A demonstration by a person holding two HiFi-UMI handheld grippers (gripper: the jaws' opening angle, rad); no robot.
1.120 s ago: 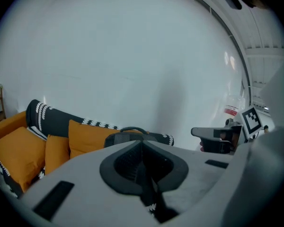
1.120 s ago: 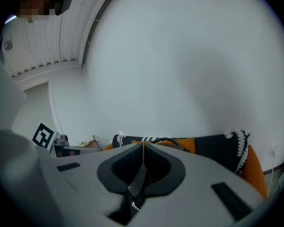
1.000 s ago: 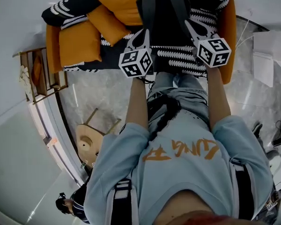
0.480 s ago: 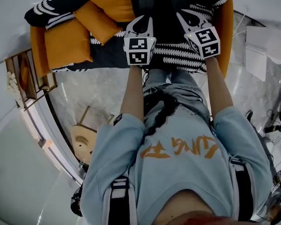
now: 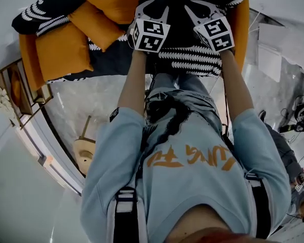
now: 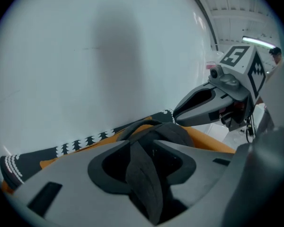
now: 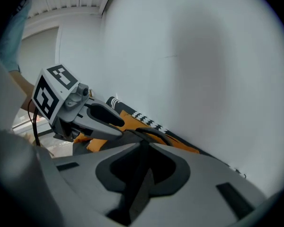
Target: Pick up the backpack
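A dark backpack [image 5: 175,14] rests on the orange sofa [image 5: 61,49], against its back cushions. Both grippers reach over it side by side. My left gripper [image 5: 153,6] has a grey shoulder strap [image 6: 144,174] lying between its jaws; the jaws are opening and a gap shows beside the strap. My right gripper [image 5: 197,8] is shut on the other strap [image 7: 137,188], its tips nearly touching. In the left gripper view the backpack's top [image 6: 165,131] bulges just past my left gripper [image 6: 142,145], with the right gripper [image 6: 203,105] beside it. The right gripper view looks past my right gripper [image 7: 143,145] to the left gripper [image 7: 99,119].
A black-and-white patterned throw [image 5: 192,59] covers the sofa seat. A white wall stands right behind the sofa. A wooden stool [image 5: 86,148] and a wooden shelf [image 5: 15,90] stand on the marble floor at the left. A white box [image 5: 273,49] and cables [image 5: 299,120] lie at the right.
Both grippers have moved together away from the person's body, farther over the sofa toward its back, taking the backpack with them. Both marker cubes have rolled.
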